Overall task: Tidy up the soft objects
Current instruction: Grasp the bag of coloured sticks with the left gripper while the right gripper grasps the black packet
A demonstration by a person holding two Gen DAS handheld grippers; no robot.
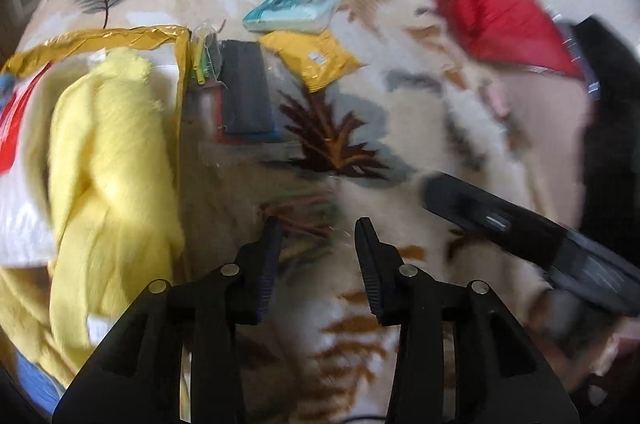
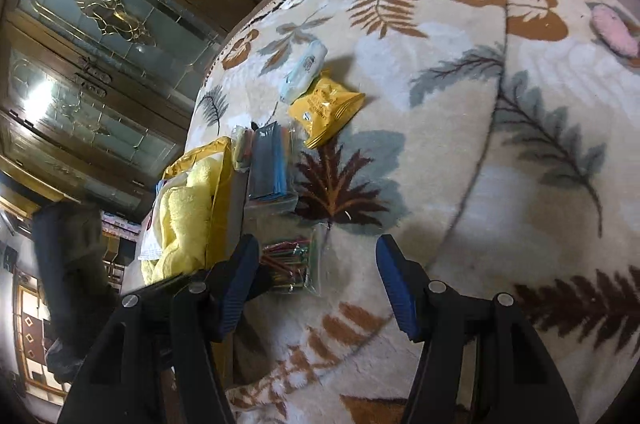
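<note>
No text, brand, number or sign is reading clearly in either view. The yellow packet [image 2: 326, 114] lying on the leaf-patterned blanket [image 2: 460, 152] is carrying dark print across its face and a small white label near one edge, but the letters are coming out too small and soft to make out. In the left wrist view the same packet [image 1: 314, 60] is showing only a pale sticker, blurred. The light blue pack [image 2: 303, 71] beside it is bearing a round emblem whose wording is staying illegible.
</note>
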